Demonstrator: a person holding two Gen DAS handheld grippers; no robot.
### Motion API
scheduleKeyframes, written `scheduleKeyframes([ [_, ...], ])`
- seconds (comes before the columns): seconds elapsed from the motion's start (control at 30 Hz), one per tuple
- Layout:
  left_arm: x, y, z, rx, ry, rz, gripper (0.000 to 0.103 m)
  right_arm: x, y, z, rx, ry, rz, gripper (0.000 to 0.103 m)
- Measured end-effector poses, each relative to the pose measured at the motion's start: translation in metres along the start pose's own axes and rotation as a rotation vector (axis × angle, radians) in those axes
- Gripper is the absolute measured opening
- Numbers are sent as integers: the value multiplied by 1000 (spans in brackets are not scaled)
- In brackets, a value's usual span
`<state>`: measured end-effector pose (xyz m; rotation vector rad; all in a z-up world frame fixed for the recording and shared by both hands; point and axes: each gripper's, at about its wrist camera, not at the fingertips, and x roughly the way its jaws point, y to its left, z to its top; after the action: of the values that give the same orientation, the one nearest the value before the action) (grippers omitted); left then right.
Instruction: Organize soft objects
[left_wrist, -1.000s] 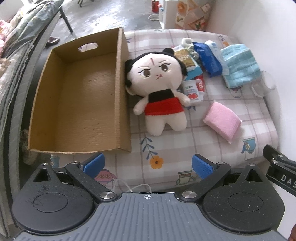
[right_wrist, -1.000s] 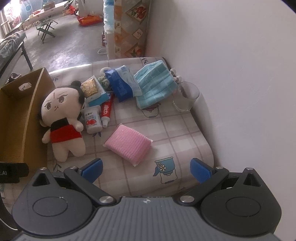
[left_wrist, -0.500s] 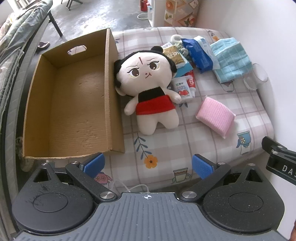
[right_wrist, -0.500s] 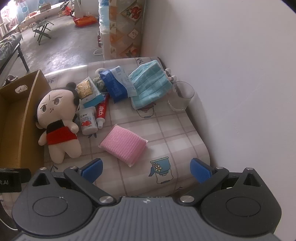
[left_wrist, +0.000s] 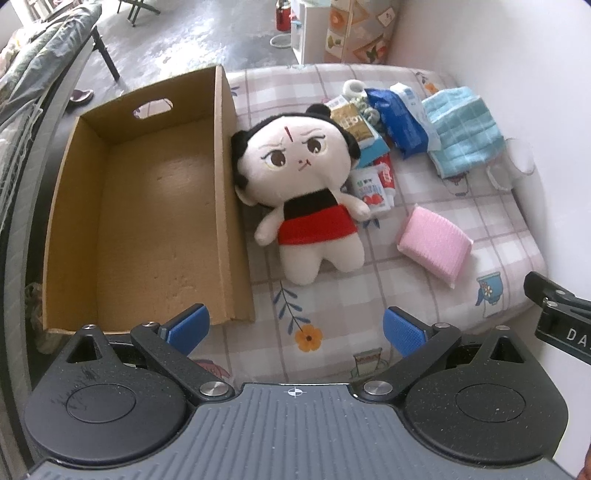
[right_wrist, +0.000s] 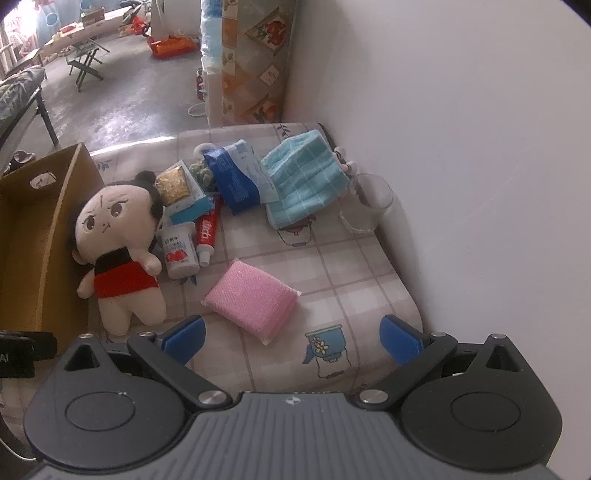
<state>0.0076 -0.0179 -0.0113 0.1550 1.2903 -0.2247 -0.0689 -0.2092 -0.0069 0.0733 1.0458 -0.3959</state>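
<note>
A checked, flower-printed cloth covers the worktop (left_wrist: 436, 295), which stands against a white wall, with grey concrete floor beyond it. On the worktop's left part sits one cardboard box (left_wrist: 147, 206), open on top and empty, with a hand slot cut in its far wall.

One plush doll (left_wrist: 306, 192) in a red and black outfit lies face up with its head touching the box's right wall. One pink sponge (right_wrist: 251, 299) lies flat to the doll's right, apart from it. One folded light-blue towel (right_wrist: 306, 173) lies farther back near the wall, its edge over one dark-blue packet (right_wrist: 232, 177). Just beside the towel stands one clear glass (right_wrist: 365, 203). Between the doll and the packet lie one white carton with a red print (right_wrist: 179, 251), one red toothpaste tube (right_wrist: 207, 232) and one gold-fronted box (right_wrist: 173, 184), crowded together.

The left gripper (left_wrist: 295, 328) hangs above the worktop's near edge, its two blue-padded fingers spread wide and empty. The right gripper (right_wrist: 291, 336) hangs just short of the sponge, likewise wide apart and empty.
</note>
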Motion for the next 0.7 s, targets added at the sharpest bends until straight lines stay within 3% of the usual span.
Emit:
scheduleKeyframes([
  [0.27,0,24,5,-44,-81,-30,101,-2,8,5,-65,-91,39,103],
  [0.57,-6,41,11,-147,-300,-147,101,-9,6,-4,-252,-165,115,103],
  [0.7,9,24,18,-190,-290,-124,101,0,-11,-3,-268,-171,155,103],
])
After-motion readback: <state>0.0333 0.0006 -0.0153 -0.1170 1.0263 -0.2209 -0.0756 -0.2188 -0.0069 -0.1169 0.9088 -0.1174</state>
